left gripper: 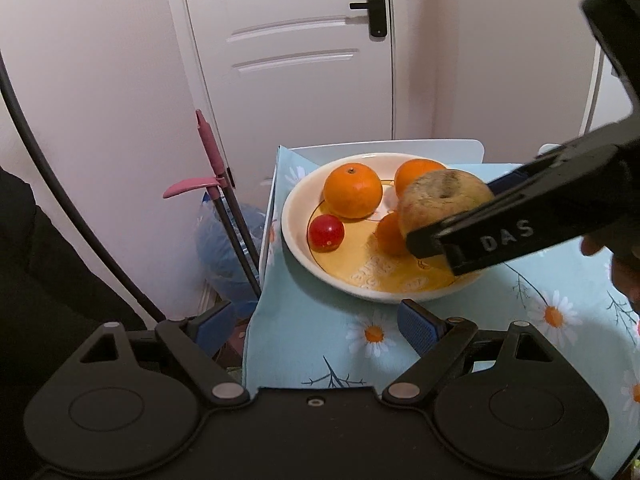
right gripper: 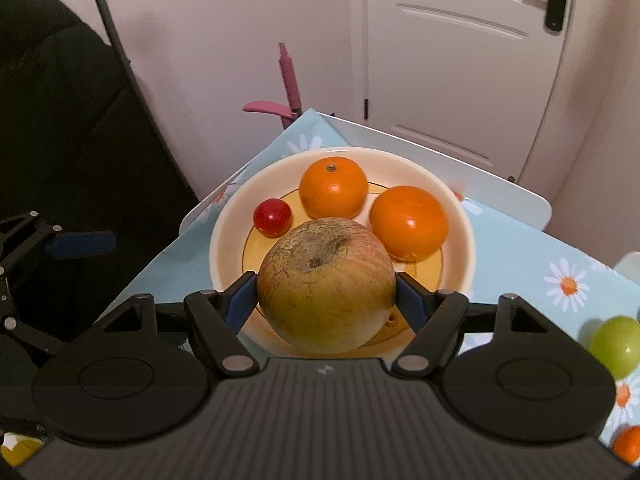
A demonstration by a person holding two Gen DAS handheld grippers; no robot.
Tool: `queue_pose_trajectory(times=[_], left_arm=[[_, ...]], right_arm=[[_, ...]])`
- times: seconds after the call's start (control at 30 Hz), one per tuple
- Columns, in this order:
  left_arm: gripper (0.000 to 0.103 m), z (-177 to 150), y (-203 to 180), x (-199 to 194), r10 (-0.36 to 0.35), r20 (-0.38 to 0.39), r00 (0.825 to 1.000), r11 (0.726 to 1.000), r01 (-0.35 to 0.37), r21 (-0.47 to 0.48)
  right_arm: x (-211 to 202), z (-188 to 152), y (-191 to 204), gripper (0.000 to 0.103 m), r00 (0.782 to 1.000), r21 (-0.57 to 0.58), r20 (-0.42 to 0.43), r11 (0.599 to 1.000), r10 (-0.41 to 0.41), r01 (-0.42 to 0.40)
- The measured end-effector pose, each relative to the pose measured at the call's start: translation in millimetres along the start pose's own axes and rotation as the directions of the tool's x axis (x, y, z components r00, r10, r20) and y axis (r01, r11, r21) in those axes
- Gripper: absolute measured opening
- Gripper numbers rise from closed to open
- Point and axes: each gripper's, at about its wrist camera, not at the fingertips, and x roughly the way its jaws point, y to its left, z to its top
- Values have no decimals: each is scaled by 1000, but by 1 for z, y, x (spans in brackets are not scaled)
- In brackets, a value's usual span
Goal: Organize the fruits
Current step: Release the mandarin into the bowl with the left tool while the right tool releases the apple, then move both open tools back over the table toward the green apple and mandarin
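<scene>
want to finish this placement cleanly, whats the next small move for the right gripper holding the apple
Probably lower it a little and then open. The right gripper is shut on the apple, held over the near part of the bowl. Two oranges and a small red fruit fill the far side, so the free spot looks to be right beneath the apple.

Ahead of me a white paneled door [left gripper: 288, 52] is standing closed, its black lever handle [left gripper: 374, 5] sticking out to the left. Pale pinkish walls [left gripper: 100, 80] are running off on either side. A pink-handled mop [left gripper: 208, 160] is leaning against the wall beside the door, with a blue plastic bag [left gripper: 224, 248] sitting on the floor below it. A daisy-print blue tablecloth [left gripper: 312, 344] is covering the white table [left gripper: 400, 146] beneath me.
</scene>
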Motion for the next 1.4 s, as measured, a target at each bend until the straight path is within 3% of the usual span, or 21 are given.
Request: queue_pose_trajectory(times=[0.1, 0.17, 0.5, 1.0, 1.4], left_arm=[[91, -1, -1, 0, -6, 4, 1000, 1000, 6, 3], [91, 0, 0, 0, -9, 5, 1000, 1000, 9, 6], [91, 1, -1, -4, -34, 23, 999, 999, 34, 23], [91, 20, -4, -32, -67, 91, 994, 997, 63, 44], [91, 34, -46, -54, -63, 118, 991, 997, 57, 54]], right_arm=[[3, 2, 2, 89, 1000, -7, 8, 1000, 12, -12], [-3, 3, 2, 103, 999, -7, 46, 1000, 18, -18], [-22, 4, -4, 103, 997, 39, 71, 999, -28, 25], [-88, -2, -8, 103, 985, 131, 123, 986, -123, 107], [-144, -33, -54, 103, 973, 195, 156, 971, -171, 140]])
